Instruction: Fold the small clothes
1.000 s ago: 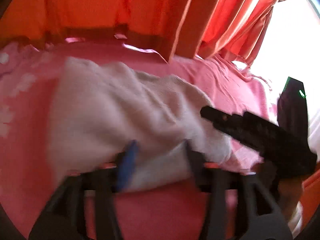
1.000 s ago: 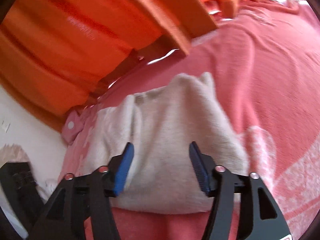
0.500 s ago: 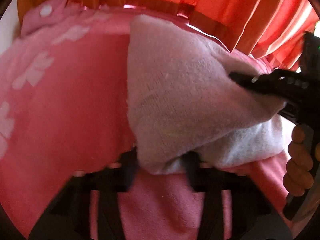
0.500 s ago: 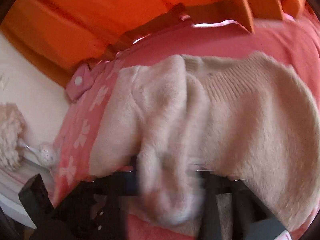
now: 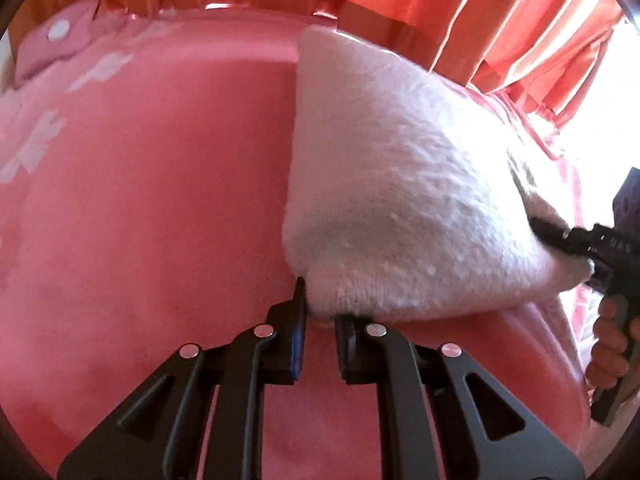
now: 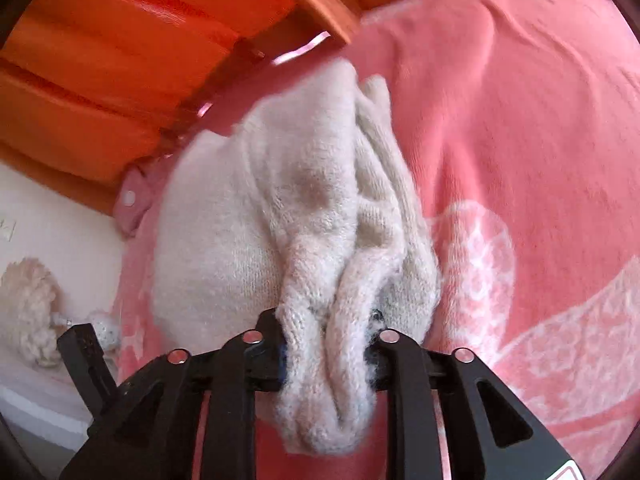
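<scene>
Fingers [image 5: 298,316] of the left gripper [image 5: 320,320] sit nearly pressed together at the near middle of the left wrist view, pinching the lower corner of a cream knitted sweater [image 5: 400,200], whose edge is caught between their tips. That garment lies on a pink blanket [image 5: 160,220] printed with pale flowers, and it rises from the pinched corner up and to the right as a broad, fuzzy fold that reaches toward the far edge of the bed. At the right side, the right gripper [image 5: 560,236] bites into the sweater's far right corner, and the person's hand [image 5: 612,344] wraps the black handle below it. Orange-red curtains [image 5: 500,20] hang along the far side, bright with daylight at the right. In the right wrist view, the right gripper [image 6: 326,340] has its fingers [image 6: 270,332] closed on a thick bunch of the sweater [image 6: 280,208], with gathered ribbed folds bulging out between and below them. The rest of the garment spreads away to the far left over the pink blanket [image 6: 520,120], which shows white patterning at the right. Orange curtains [image 6: 120,60] fill the far left, and a fluffy cream object [image 6: 28,300] rests by the white wall at the left edge.
</scene>
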`<state>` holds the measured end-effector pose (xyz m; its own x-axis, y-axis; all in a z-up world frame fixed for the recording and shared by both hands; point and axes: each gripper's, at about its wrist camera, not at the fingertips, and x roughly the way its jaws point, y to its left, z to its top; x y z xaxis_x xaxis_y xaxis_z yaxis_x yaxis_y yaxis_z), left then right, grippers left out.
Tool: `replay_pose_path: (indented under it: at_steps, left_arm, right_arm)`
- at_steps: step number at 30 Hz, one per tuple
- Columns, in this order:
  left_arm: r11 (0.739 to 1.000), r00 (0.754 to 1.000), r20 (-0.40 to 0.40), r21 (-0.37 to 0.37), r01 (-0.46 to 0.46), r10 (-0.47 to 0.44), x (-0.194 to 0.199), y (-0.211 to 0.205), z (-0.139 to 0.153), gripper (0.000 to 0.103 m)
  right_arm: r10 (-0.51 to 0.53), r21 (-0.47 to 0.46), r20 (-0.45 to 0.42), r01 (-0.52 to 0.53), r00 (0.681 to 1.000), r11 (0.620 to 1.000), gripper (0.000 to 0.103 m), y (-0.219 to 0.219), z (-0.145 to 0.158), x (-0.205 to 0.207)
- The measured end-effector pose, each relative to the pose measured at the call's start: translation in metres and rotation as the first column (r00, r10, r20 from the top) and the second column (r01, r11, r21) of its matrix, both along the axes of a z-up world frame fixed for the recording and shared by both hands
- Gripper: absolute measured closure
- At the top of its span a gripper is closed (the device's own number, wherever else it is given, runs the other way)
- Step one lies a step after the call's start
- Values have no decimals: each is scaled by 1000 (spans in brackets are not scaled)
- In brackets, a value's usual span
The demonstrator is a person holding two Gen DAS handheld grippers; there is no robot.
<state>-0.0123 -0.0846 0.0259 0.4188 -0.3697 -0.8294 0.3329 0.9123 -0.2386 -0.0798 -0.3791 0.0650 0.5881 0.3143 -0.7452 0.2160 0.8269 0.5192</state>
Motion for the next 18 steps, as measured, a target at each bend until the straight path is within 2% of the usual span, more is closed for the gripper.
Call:
replay_pose_path:
  at_steps: [1,3,5,6,7,8,9,11,14,16,17,18]
  left_arm:
    - [1000,1000,4,5,3,-3,-3,0,6,90]
    - [1000,1000,11,-1,13,-13,-9,4,24,89]
    - [999,999,25,-27,28,-27,-15,8,42,88]
    - [998,999,45,-47,33,-31,-18,11,53,78]
    - [997,997,69,-62,34,-29,-15,14,62,62]
    - [997,995,97,-75,31,-24,-18,16,72,55]
    - [996,991,130,-90,25,-13,-19,16,83,50]
    - [995,986,164,-99,33,-16,-13,7,95,49]
    - [997,986,169,-73,18,-5,5,-13,89,49]
    - [999,992,126,-34,4,1,19,-30,71,49]
    - [1000,994,109,-27,4,-1,25,-36,63,49]
    - [1000,996,88,-9,-7,8,31,-44,53,49]
  right_arm:
    - [4,-31,14,-3,1000,1000,69,4,7,0]
    - [6,-60,28,-5,1000,998,66,5,17,1]
    - [-9,-86,51,14,999,996,56,3,27,3]
    - [-24,-106,67,31,997,994,54,0,33,4]
    - [-44,-134,79,54,996,989,50,-5,38,5]
    - [-61,-151,86,73,994,986,50,-12,42,3]
    - [-72,-148,93,85,993,985,50,-21,43,2]
    - [-98,-100,104,109,990,989,47,-33,46,10]
    - [-65,-43,69,68,995,997,45,-33,37,44]
    - [-36,-66,15,37,999,997,45,-24,24,67]
    - [-10,-101,-34,6,999,995,47,-16,13,84]
    - [2,-125,-46,-7,999,992,56,-12,11,90]
